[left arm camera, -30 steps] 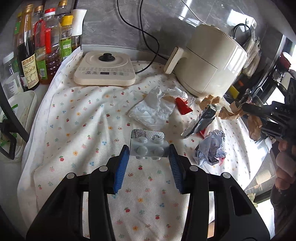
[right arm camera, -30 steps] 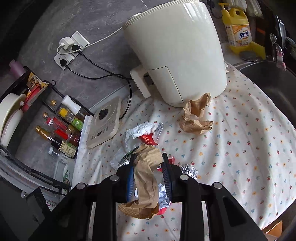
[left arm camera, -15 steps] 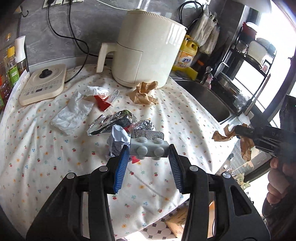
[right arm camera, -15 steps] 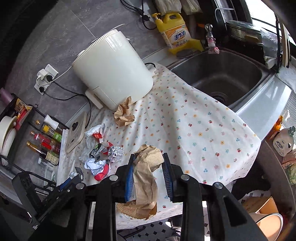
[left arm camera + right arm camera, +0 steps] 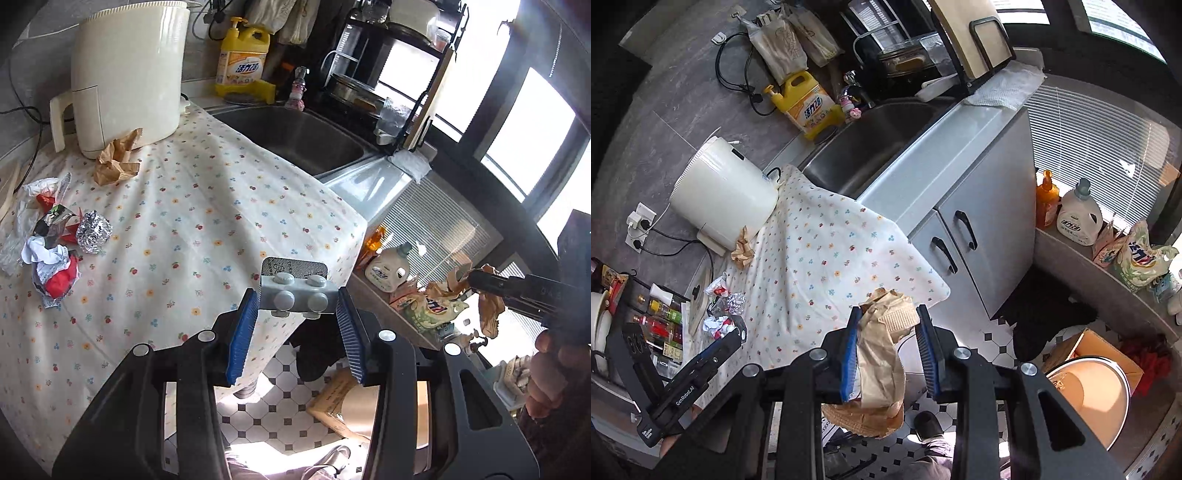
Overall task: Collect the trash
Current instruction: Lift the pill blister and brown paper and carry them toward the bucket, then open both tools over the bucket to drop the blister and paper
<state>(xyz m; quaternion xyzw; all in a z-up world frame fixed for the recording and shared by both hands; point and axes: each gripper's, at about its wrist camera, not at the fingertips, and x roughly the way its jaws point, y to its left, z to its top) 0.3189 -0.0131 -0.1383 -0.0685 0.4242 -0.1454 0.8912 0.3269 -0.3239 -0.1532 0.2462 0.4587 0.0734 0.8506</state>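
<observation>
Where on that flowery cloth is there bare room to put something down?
The flowery cloth lies bare across its middle and right side, from the foil ball over to the sink and down to the hanging corner. It is crowded along the left: a heap of wrappers, with brown paper against the air fryer.

"GenRobot.AI" runs in white along the left gripper (image 5: 729, 341) body. The yellow detergent bottle (image 5: 242, 62) beside the sink (image 5: 295, 136) carries Chinese characters, too small to read.
</observation>
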